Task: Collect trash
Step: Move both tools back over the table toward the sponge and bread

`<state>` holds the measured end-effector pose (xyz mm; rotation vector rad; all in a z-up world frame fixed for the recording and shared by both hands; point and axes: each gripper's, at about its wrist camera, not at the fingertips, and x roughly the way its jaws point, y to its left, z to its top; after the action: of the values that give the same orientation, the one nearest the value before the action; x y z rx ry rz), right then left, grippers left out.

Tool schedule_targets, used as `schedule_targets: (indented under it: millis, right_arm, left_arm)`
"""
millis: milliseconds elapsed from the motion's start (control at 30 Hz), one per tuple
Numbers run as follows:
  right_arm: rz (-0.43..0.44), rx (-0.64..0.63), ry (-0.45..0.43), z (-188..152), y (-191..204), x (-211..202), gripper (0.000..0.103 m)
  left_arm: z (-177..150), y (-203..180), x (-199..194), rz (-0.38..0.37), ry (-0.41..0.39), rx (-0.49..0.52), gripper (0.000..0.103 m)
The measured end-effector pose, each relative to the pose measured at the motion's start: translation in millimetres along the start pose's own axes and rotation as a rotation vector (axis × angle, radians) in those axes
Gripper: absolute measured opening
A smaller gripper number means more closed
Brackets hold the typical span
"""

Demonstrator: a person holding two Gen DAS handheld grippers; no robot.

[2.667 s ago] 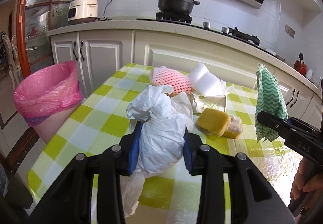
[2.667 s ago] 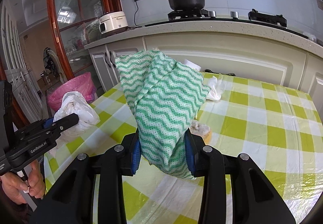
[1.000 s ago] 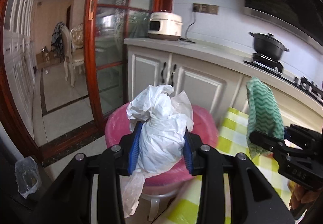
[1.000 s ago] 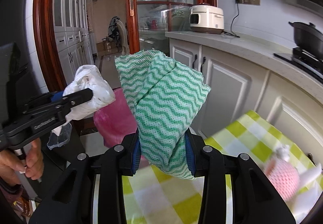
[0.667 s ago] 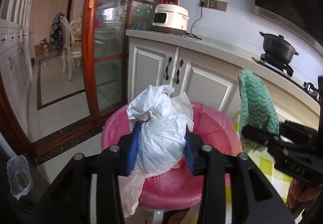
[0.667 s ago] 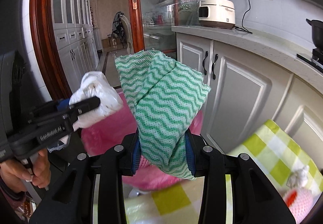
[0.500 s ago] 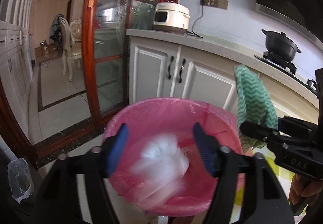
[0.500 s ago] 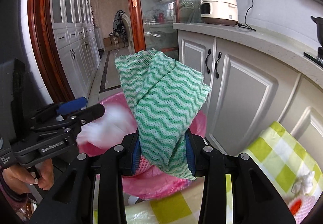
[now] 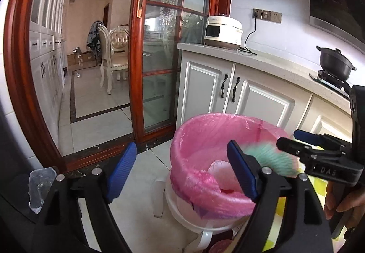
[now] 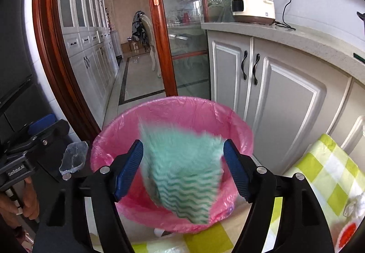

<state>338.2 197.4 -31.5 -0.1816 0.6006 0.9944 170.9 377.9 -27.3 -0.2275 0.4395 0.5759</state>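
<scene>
1. Left gripper [image 9: 182, 168]: matte black frame, two angular arms, ribbed blue pads [image 9: 122, 169], silver screw heads at arm joints.
2. Same unit seen from right wrist cam [image 10: 34, 136]: black body w/ white lettering "GenRobot.AI", blue pad at tip, hand [image 10: 21, 205] wrapped round black grip.
3. Right gripper [image 10: 182, 169]: identical black build, ribbed blue pads [image 10: 236, 169], silver screws.
4. Seen from left wrist cam [image 9: 294, 140]: "DAS" embossed on black side, fingers of hand [image 9: 342, 202] below.

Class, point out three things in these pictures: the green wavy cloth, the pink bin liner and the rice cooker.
green wavy cloth [image 10: 182, 175], right wrist view, middle of the blurred fabric.
pink bin liner [image 10: 173, 104], right wrist view, far rim.
rice cooker [image 9: 222, 31], left wrist view, front face.
</scene>
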Motion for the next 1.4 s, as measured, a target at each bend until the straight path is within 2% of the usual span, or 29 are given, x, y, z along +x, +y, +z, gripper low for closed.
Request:
schedule_targets:
  millis: [133,300,533,900,1100,1400]
  right_arm:
    - [-0.03,0.004,-0.037,-6.6,0.0,-41.9,0.069]
    - [-0.091,0.024,-0.072,-29.3,-4.9,-101.6,0.071]
    - [-0.218,0.093,-0.088,-89.3,-23.0,-191.0,0.074]
    - [-0.395,0.279,-0.123,-191.4,-55.2,-309.6,0.076]
    - [-0.465,0.347,-0.109,-233.1,-76.8,-337.9,0.076]
    - [-0.547,0.411,-0.049,-274.2,-115.4,-339.6,0.076]
  left_arm:
    - [-6.5,-10.2,-30.4,-0.026,-0.009,-0.011,0.086]
    - [-22.3,-45.1,-68.2,-0.09,-0.01,0.028,0.091]
    - [-48.9,-99.7,-111.2,-0.204,0.001,0.078,0.095]
    - [-104.2,-183.7,-171.4,-0.383,0.049,0.223,0.097]
    - [-128.2,-225.6,-178.0,-0.445,0.092,0.268,0.097]
    - [-153.5,-283.6,-152.6,-0.493,0.122,0.328,0.097]
